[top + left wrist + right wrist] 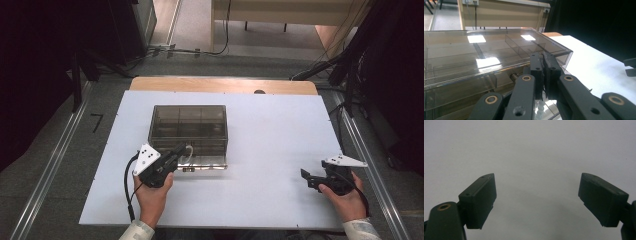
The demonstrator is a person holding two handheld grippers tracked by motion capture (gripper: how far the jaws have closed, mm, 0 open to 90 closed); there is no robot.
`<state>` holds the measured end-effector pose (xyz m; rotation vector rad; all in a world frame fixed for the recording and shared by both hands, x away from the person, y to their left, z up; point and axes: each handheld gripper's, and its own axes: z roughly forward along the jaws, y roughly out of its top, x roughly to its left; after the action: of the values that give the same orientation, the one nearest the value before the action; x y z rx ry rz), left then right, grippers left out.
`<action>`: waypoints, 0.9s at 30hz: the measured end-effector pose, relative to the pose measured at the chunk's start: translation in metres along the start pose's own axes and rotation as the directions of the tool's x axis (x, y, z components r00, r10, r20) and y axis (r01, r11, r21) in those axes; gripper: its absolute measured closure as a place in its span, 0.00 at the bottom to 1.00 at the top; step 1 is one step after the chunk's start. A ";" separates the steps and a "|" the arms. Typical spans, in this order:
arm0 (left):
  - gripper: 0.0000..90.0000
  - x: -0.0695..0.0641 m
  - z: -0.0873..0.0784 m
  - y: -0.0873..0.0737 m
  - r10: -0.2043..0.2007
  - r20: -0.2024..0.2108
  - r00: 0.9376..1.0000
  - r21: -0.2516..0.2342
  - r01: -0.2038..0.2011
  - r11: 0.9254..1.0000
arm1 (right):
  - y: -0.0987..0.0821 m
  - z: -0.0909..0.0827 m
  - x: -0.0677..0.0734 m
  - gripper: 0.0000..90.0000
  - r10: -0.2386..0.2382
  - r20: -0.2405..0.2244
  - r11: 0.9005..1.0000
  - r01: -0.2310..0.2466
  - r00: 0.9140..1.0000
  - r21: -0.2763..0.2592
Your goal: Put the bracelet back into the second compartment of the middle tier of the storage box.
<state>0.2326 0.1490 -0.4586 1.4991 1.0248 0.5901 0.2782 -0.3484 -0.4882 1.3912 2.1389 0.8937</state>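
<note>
A smoky transparent compartment box (188, 129) is set toward the table's (280, 150) far-left part. Its near lid edge (499, 71) is pinched by the left gripper (543, 72); rigid, slick, light plastic is judged. The right gripper (537, 197) is held spread near the right edge.

box (188, 128): smoky brown, clear
table (280, 150): plain white
grippers (181, 151): black
plates (146, 157): white, dark dots

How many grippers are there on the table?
2: the left gripper is at the box's near edge, and the right gripper is near the table's right edge.
</note>
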 end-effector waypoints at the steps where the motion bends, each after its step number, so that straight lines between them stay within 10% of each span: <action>1: 0.98 0.000 0.001 0.000 0.003 0.003 1.000 0.004 -0.003 1.000 | 0.000 0.000 0.000 0.15 -0.002 0.000 1.000 0.002 1.000 0.002; 27: 0.98 0.005 0.011 -0.012 0.039 -0.046 0.998 0.102 -0.034 0.994 | 0.000 0.000 0.001 0.15 -0.004 -0.004 1.000 0.004 1.000 0.007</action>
<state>0.2408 0.1463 -0.4738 1.6018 1.0796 0.6099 0.2778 -0.3477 -0.4883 1.3891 2.1493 0.8895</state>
